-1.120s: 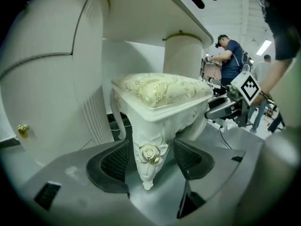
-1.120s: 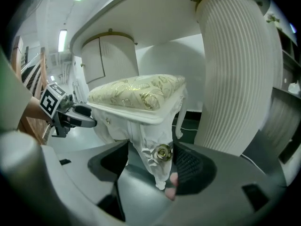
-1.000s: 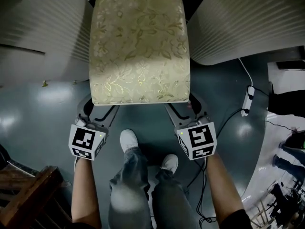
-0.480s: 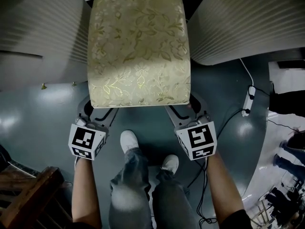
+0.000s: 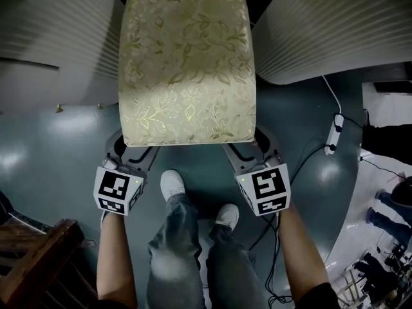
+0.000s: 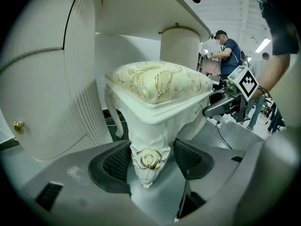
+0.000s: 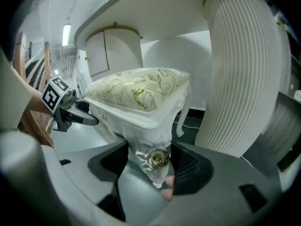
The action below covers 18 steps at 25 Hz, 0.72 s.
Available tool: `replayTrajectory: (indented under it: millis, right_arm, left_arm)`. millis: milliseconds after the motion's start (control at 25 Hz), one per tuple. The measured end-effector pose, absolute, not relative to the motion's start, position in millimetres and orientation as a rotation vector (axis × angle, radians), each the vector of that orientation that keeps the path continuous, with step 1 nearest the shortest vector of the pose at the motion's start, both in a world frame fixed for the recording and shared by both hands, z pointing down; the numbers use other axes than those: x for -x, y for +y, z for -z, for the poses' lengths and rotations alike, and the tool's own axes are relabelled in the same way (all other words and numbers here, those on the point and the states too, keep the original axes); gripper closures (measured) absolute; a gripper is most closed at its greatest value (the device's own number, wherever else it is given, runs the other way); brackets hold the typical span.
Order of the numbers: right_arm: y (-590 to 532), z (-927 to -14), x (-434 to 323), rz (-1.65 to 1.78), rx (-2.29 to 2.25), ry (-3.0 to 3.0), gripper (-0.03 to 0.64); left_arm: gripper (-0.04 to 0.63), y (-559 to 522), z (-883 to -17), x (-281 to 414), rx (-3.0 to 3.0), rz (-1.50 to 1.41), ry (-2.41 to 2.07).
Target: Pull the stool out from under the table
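The stool (image 5: pixel 187 63) has a cream cushion with a gold floral pattern and white carved legs. It stands between the table's two ribbed pedestals, its far end under the tabletop. My left gripper (image 5: pixel 131 152) is shut on the front left leg (image 6: pixel 149 160), whose gold rose carving sits between the black pads (image 6: pixel 115 161). My right gripper (image 5: pixel 248 150) is shut on the front right leg (image 7: pixel 157 161), pinched between its pads (image 7: pixel 190 166). In the head view the cushion's front edge hides both sets of jaw tips.
White ribbed table pedestals stand on the left (image 5: pixel 58 44) and right (image 5: pixel 328 31) of the stool. A power strip with a cable (image 5: pixel 333 134) lies on the grey floor at right. Wooden furniture (image 5: pixel 38 256) sits at bottom left. My feet (image 5: pixel 172 185) stand behind the grippers.
The stool's front edge has come slightly nearer to me, with both grippers still clamped on its legs. My feet have shifted a little.
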State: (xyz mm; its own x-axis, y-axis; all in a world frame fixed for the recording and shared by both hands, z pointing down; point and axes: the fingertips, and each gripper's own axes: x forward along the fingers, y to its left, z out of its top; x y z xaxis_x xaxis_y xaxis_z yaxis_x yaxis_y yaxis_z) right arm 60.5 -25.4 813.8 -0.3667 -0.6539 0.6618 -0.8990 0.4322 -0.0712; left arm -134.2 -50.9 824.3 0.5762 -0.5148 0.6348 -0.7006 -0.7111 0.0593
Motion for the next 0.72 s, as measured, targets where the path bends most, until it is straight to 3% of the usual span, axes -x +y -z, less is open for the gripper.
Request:
replayTrajectory:
  millis: [720]
  right_arm:
    - [-24.6,-817.9,-62.8,-0.636,-1.214,-2.066,0.279]
  left_arm:
    - [0.322,-47.4,-828.7,133.2,-2.422,-0.978,-0.913]
